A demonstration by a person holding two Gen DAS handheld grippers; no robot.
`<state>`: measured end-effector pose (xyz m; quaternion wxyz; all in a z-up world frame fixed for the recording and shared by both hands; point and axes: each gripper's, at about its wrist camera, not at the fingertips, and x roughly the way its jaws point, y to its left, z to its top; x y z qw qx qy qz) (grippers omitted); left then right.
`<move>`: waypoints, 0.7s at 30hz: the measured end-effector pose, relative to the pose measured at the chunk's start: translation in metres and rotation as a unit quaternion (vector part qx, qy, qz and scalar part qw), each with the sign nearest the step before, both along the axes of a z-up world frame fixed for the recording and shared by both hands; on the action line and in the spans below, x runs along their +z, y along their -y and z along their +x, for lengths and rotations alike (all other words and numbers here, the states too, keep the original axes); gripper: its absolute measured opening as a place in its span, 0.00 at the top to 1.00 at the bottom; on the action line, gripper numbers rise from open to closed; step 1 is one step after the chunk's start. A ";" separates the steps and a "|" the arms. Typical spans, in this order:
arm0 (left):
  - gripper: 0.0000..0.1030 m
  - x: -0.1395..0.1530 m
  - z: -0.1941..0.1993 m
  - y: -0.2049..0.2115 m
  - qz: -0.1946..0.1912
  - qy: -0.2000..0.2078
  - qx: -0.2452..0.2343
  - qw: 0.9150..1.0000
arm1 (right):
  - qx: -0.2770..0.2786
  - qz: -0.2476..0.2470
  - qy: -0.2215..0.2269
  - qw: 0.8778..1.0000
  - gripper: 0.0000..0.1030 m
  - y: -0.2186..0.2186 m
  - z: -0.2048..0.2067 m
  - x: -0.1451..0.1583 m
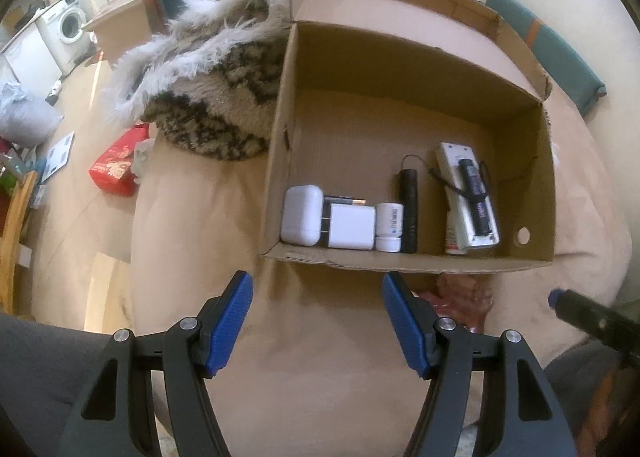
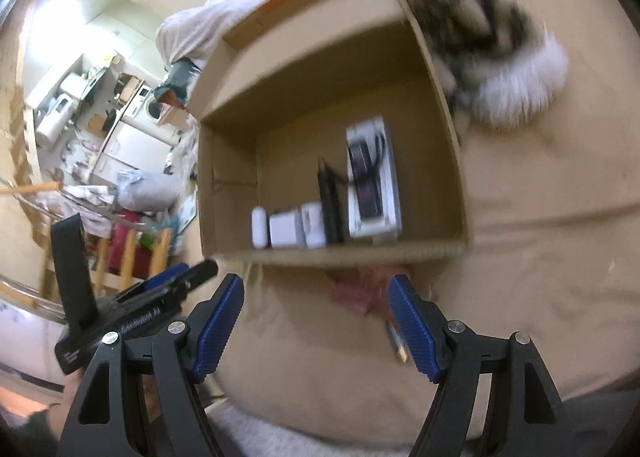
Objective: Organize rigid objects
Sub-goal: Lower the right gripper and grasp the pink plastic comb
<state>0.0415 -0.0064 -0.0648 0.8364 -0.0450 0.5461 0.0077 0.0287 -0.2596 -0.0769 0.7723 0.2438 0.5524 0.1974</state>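
Hovering wide apart and empty, both the left gripper [image 1: 318, 321] and right gripper [image 2: 316, 323], just short of the cardboard box [image 1: 400, 261]. Lining its near wall inside: earbud case [image 1: 302, 215], charger [image 1: 352, 227], remote [image 1: 468, 197], long axis pointing away. Waiting loose outside near the right fingers, seemingly, a small pen-like object [image 2: 396, 341], lying beside pink packaging [image 2: 356, 293].
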 end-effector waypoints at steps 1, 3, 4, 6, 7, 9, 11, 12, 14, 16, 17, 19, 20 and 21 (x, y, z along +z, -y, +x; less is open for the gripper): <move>0.37 -0.004 0.000 -0.001 0.001 -0.005 -0.001 1.000 | -0.003 -0.001 -0.013 1.000 0.23 0.002 0.000 -0.005; 0.37 -0.009 0.002 -0.003 -0.001 -0.016 0.003 1.000 | -0.003 0.011 -0.019 1.000 0.23 0.002 0.000 -0.009; 0.37 -0.010 0.002 -0.005 -0.008 -0.020 0.007 1.000 | -0.001 0.010 -0.020 1.000 0.23 0.001 0.000 -0.010; 0.37 -0.011 0.002 -0.006 -0.016 -0.023 0.007 1.000 | 0.004 -0.002 -0.028 1.000 0.23 -0.004 0.002 -0.014; 0.37 -0.011 0.002 -0.006 -0.014 -0.023 0.005 1.000 | 0.005 -0.003 -0.034 0.999 0.23 -0.005 0.003 -0.017; 0.37 -0.013 0.002 -0.005 -0.011 -0.025 0.002 1.000 | 0.005 -0.018 -0.047 0.999 0.23 -0.010 0.007 -0.024; 0.37 -0.014 0.002 -0.005 -0.015 -0.030 0.002 0.999 | -0.002 -0.051 -0.064 0.997 0.23 -0.012 0.010 -0.033; 0.37 -0.015 0.002 -0.005 -0.018 -0.032 0.003 0.999 | -0.009 -0.059 -0.079 0.995 0.23 -0.011 0.012 -0.039; 0.37 -0.015 0.002 -0.005 -0.026 -0.034 0.005 0.999 | -0.038 -0.061 -0.121 0.990 0.23 -0.008 0.013 -0.058; 0.37 -0.014 0.003 -0.004 -0.033 -0.036 0.006 0.999 | -0.070 -0.050 -0.154 0.984 0.23 -0.008 0.012 -0.075; 0.37 -0.013 0.004 -0.004 -0.037 -0.036 0.007 0.999 | -0.081 -0.046 -0.164 0.982 0.23 -0.011 0.012 -0.082; 0.37 -0.011 0.003 -0.003 -0.042 -0.033 0.006 0.999 | -0.093 -0.055 -0.170 0.979 0.23 -0.020 0.015 -0.090; 0.37 -0.010 0.003 -0.003 -0.043 -0.032 0.005 0.999 | -0.093 -0.068 -0.166 0.979 0.23 -0.027 0.018 -0.092; 0.37 -0.010 0.003 -0.003 -0.043 -0.032 0.004 0.999 | -0.094 -0.079 -0.166 0.978 0.23 -0.032 0.021 -0.094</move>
